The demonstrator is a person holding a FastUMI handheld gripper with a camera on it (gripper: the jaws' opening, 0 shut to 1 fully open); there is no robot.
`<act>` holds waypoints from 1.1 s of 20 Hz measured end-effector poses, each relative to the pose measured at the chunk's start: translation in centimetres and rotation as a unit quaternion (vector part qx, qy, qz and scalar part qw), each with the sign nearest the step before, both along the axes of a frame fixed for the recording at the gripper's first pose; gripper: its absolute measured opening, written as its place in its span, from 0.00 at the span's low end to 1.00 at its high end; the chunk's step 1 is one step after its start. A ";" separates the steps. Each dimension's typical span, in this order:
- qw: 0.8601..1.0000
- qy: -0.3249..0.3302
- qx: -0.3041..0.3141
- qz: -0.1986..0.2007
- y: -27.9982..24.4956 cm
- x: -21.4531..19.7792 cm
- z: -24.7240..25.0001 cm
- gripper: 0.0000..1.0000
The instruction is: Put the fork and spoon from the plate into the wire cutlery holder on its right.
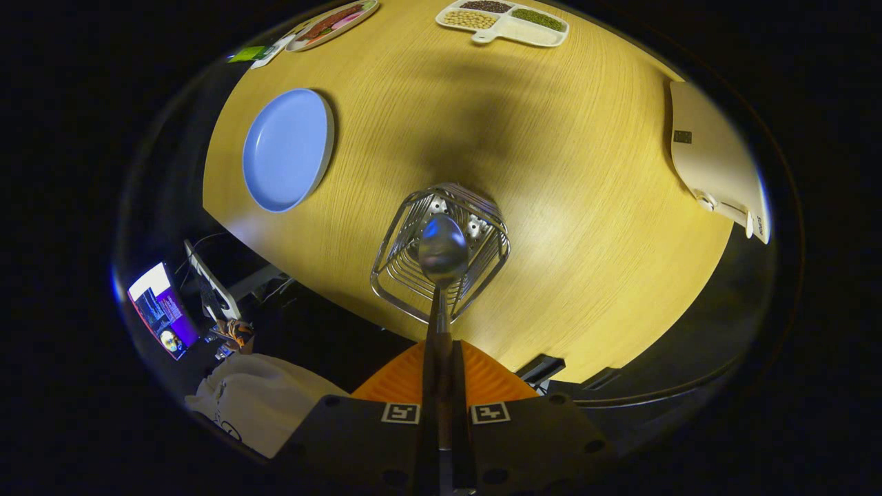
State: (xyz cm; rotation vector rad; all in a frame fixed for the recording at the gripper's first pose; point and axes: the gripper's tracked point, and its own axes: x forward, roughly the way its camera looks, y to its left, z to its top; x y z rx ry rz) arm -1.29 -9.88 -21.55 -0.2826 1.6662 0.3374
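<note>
My gripper (442,358) is shut on the dark handle of a metal spoon (442,249), which points straight ahead from between the orange fingers (402,377). The spoon's bowl hangs over the open top of the wire cutlery holder (441,251), which stands on the wooden table (586,207) near its front edge. I look down on the holder from above; its perforated base shows past the spoon. The blue plate (287,149) lies to the holder's left and holds nothing I can see. I cannot make out a fork.
A white divided tray (506,22) with beans and grains sits at the far side. An oval dish of food (332,24) lies at the far left. A beige board (716,162) rests at the right edge. A screen (162,311) and a person's white sleeve (258,399) are below the table's edge.
</note>
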 end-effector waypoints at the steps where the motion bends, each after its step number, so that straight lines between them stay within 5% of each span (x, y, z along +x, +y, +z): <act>1: 1.000 -0.007 0.001 0.004 -0.2 0.1 0.3 0.16; 2: 1.000 -0.021 0.004 0.008 -0.1 0.3 0.5 0.25; 3: 0.999 -0.032 0.012 0.008 0.1 0.5 0.7 0.49; 4: 0.999 -0.042 0.022 0.004 0.3 0.3 0.9 0.55; 5: 0.998 -0.053 0.033 -0.002 0.6 0.2 1.3 0.77; 9: 0.988 -0.120 0.090 -0.040 2.2 0.3 3.1 0.99; 13: 0.965 -0.210 0.139 -0.076 3.7 0.5 5.8 0.99; 17: 0.923 -0.319 0.182 -0.115 5.1 0.4 9.9 1.00; 22: 0.881 -0.414 0.200 -0.114 6.4 -1.3 14.5 0.99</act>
